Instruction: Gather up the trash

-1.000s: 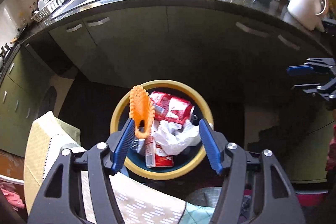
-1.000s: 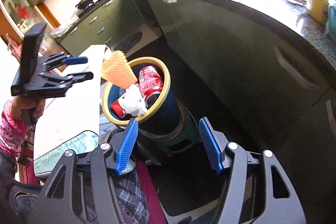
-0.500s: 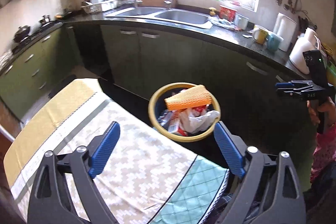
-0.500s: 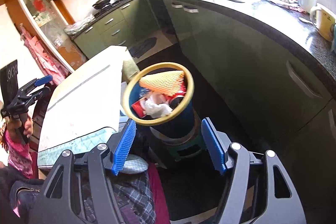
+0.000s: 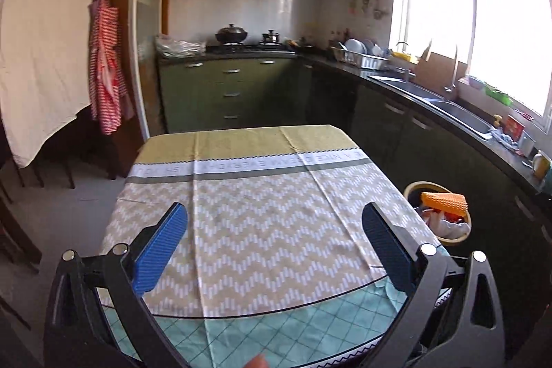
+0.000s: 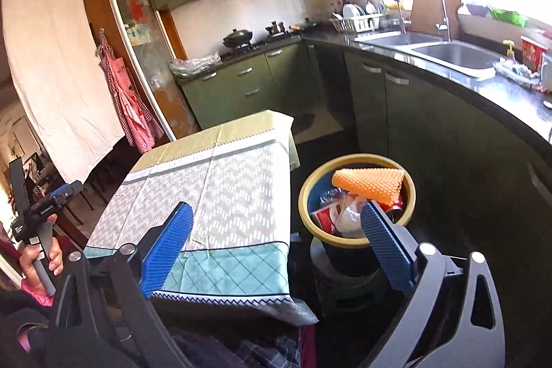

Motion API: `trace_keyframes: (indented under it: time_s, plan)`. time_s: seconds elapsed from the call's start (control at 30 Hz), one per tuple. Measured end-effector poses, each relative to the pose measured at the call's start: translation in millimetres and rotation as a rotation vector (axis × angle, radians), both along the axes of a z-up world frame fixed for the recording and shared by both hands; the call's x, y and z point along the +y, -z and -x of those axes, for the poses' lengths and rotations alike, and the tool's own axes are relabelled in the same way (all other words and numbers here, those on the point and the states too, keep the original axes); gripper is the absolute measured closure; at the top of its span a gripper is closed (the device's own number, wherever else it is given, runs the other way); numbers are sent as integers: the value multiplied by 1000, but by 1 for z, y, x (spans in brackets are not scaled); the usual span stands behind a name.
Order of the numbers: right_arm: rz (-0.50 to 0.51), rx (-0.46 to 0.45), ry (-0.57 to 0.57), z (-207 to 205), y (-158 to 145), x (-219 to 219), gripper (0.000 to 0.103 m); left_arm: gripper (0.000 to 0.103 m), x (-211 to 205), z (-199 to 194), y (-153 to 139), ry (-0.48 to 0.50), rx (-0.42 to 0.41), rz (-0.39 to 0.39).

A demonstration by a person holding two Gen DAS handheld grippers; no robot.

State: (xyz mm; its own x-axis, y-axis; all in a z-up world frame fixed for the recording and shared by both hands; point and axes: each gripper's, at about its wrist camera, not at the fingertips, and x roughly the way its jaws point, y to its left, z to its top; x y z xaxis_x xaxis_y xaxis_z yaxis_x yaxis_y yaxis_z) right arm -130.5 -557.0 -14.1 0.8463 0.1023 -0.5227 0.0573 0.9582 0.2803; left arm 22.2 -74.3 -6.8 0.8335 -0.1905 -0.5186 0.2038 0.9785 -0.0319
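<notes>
A yellow-rimmed dark blue bin (image 6: 304, 195) stands on the floor to the right of the table; it also shows in the left wrist view (image 5: 415, 187). An orange foam net (image 6: 367, 181) lies on top of its trash, also visible in the left wrist view (image 5: 443, 200). Under it are a red can and white crumpled plastic (image 6: 345, 216). My left gripper (image 5: 274, 247) is open and empty above the tablecloth; it also shows at the far left of the right wrist view (image 6: 57, 195). My right gripper (image 6: 276, 242) is open and empty, near the table's corner and the bin.
The table (image 5: 258, 195) carries a zigzag yellow, white and teal cloth. Green cabinets with a dark counter and sink (image 6: 448, 52) run along the right. A stove with a pot (image 5: 231, 35) is at the back. A red checked apron (image 5: 105, 85) hangs at the left.
The orange net has been let go and now lies on the bin. My left gripper has swung away from the bin to over the table. My right gripper has pulled back and up.
</notes>
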Motion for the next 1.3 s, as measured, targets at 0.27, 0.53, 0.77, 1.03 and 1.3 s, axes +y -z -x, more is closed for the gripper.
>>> trace_keyframes:
  time_s: [0.27, 0.53, 0.77, 1.03, 1.3]
  plan:
    - [187, -97, 3, -4, -17, 77, 5, 6, 19, 25, -7, -30, -30, 39]
    - [264, -89, 65, -13, 1, 89, 5, 6, 18, 25, -10, -41, -37, 44]
    - [273, -79, 80, -18, 10, 83, 5, 6, 16, 26, -8, -41, -38, 27]
    - [280, -86, 94, -15, 8, 79, 5, 6, 16, 24, -6, -42, -21, 26]
    - [283, -91, 102, -13, 6, 77, 5, 6, 15, 23, -4, -44, -18, 23]
